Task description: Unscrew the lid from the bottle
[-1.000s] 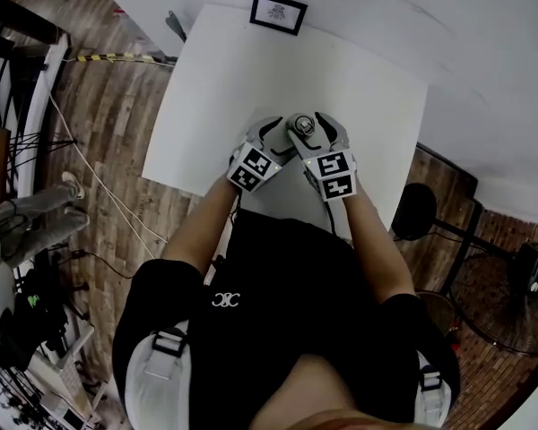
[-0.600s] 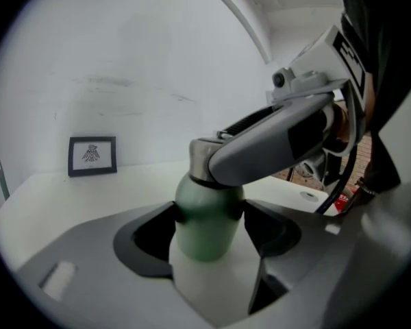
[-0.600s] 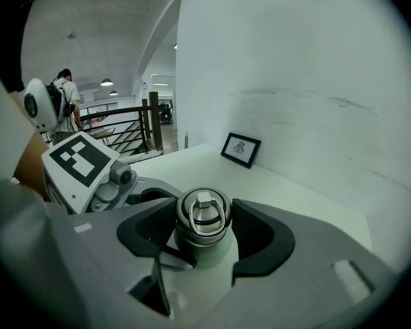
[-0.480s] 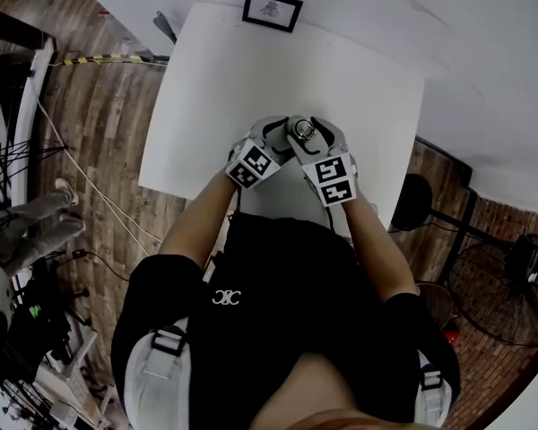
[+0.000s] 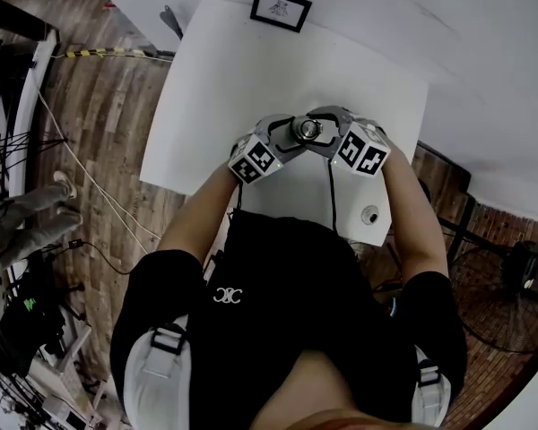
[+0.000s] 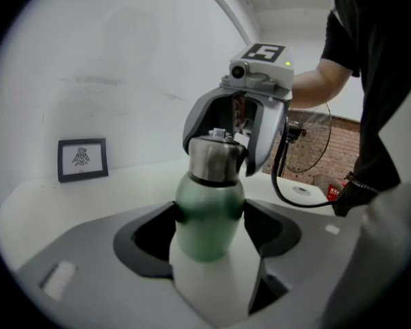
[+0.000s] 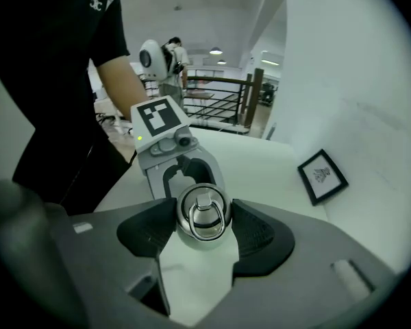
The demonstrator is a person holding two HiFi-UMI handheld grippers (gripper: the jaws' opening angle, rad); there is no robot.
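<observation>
A green bottle (image 6: 207, 214) with a steel lid (image 6: 216, 157) stands upright on the white table (image 5: 224, 79). My left gripper (image 6: 209, 230) is shut on the bottle's green body, one jaw touching each side. My right gripper (image 7: 202, 226) is shut on the lid (image 7: 202, 213), whose top carries a ring handle. In the head view the bottle's lid (image 5: 307, 130) sits between the left gripper (image 5: 278, 137) coming from the left and the right gripper (image 5: 330, 133) coming from the right. The bottle's base is hidden behind the left jaws.
A small framed picture (image 5: 281, 10) leans at the table's far edge. A small round object (image 5: 369, 214) lies near the table's front right corner, and a black cable (image 5: 331, 195) runs from the right gripper. A floor fan (image 5: 493, 294) stands to the right.
My right gripper has swung round the lid to the right, its marker cube now right of the bottle instead of in front. The left gripper and bottle have stayed put.
</observation>
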